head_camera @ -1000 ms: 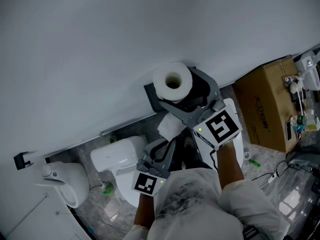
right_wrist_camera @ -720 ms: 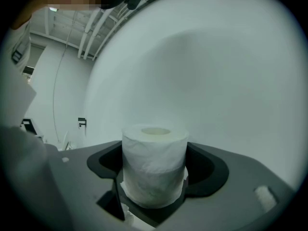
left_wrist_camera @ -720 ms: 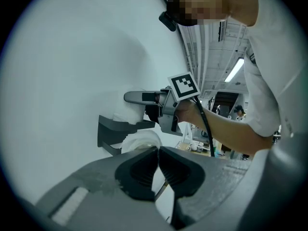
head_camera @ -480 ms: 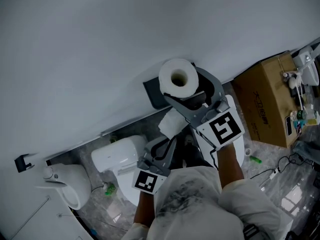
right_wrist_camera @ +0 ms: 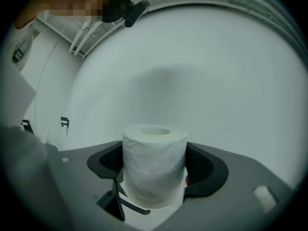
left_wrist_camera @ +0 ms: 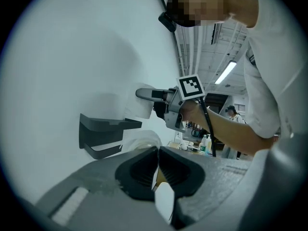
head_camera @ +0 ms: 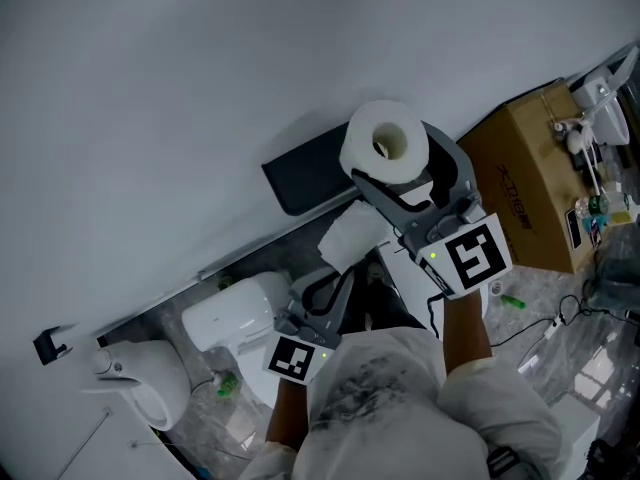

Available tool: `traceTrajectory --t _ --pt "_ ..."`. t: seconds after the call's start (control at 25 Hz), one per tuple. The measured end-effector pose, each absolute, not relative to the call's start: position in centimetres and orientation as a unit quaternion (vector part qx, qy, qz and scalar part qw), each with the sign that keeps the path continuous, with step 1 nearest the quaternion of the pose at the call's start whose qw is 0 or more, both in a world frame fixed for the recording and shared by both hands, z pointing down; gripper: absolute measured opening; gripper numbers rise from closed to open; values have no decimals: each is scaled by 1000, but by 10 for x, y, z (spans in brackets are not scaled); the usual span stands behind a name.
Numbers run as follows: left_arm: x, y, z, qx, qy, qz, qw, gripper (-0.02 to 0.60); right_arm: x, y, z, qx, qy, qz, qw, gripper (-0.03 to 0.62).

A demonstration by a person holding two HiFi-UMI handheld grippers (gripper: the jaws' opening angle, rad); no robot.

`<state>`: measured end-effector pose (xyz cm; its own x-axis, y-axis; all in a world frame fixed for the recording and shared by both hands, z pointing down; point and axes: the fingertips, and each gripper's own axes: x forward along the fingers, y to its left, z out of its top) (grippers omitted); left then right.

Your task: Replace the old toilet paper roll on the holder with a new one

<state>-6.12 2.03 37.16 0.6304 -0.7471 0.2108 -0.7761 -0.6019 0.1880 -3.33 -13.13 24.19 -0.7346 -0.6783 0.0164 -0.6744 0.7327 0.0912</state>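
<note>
The right gripper point(head_camera: 412, 176) is clamped on the new roll point(head_camera: 385, 143). In the right gripper view the new roll stands upright between the two dark pads and touches both. These jaws have just been closing a little, with the roll between them. The roll is held up near the wall point(head_camera: 200, 68), just right of the holder point(head_camera: 305, 180) and not on it.

The left gripper point(left_wrist_camera: 158, 155) has its jaws together, pinching a thin tan and white edge of the old roll point(head_camera: 350, 238). The rest of the old roll bulges out crumpled past the tips. It hangs below the holder and left of the right gripper, apart from both. In the left gripper view the holder is a dark bracket on the wall, with its arm bare.

Each gripper carries a cube point(head_camera: 475, 256) with a black and white square marker and no words. A box point(head_camera: 520, 193) of brown card stands at the right against the wall. It bears dark print on its side, too small to read. A white toilet point(head_camera: 230, 313) sits low at the left.

A second ago the new roll stood in front of the holder and hid part of it. Now it has gone right and the whole holder shows. The left gripper and old roll lie much as before.
</note>
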Motion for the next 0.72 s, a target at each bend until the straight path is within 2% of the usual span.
traceTrajectory --t 0.72 --pt "-21 13 387 906 -393 63 146 15 59 -142 280 428 -900 -43 71 379"
